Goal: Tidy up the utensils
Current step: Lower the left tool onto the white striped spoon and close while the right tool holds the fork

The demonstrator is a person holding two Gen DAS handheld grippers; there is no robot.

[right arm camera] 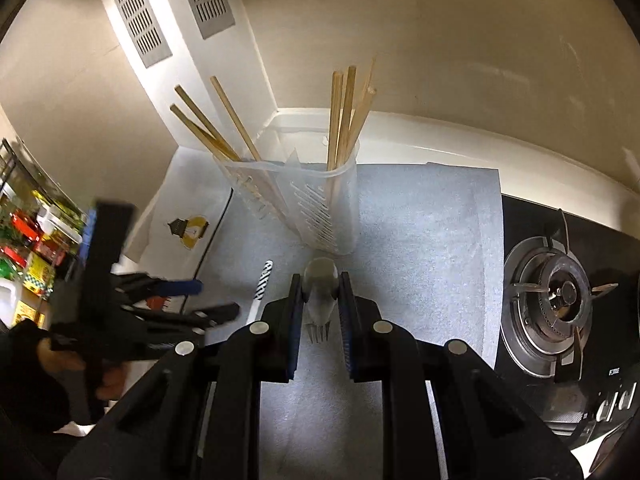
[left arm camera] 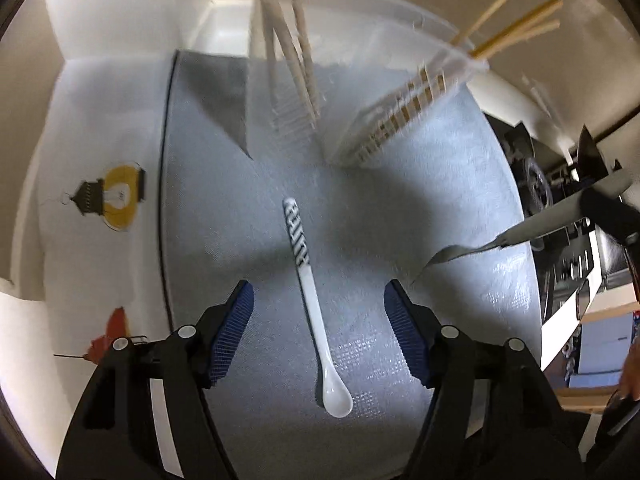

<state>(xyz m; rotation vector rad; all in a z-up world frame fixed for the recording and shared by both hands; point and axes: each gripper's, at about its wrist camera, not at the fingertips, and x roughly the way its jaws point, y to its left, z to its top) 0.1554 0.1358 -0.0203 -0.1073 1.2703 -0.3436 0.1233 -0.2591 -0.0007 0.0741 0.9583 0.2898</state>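
Observation:
A white ceramic spoon (left arm camera: pixel 316 304) with a black-striped handle lies flat on the grey-blue mat (left arm camera: pixel 224 208), bowl nearest the camera. My left gripper (left arm camera: pixel 319 286) is open, a blue pad on either side of the spoon and neither touching it. My right gripper (right arm camera: pixel 320 280) is shut on a metal fork (right arm camera: pixel 320 296), held above the mat with its tines towards the camera. The fork (left arm camera: pixel 460 250) also reaches in from the right in the left wrist view. A clear slotted utensil holder (right arm camera: pixel 320 200) with wooden chopsticks (right arm camera: pixel 344 116) stands on the mat just beyond. The spoon's handle (right arm camera: pixel 262 284) shows beside the blurred left gripper (right arm camera: pixel 192 300).
A gas burner (right arm camera: pixel 560 292) on a black hob sits right of the mat. White paper with a yellow emblem (left arm camera: pixel 116 196) lies left of the mat. A wall and a vented white column (right arm camera: pixel 160 20) close off the back. Shelves of coloured packets (right arm camera: pixel 36 240) stand far left.

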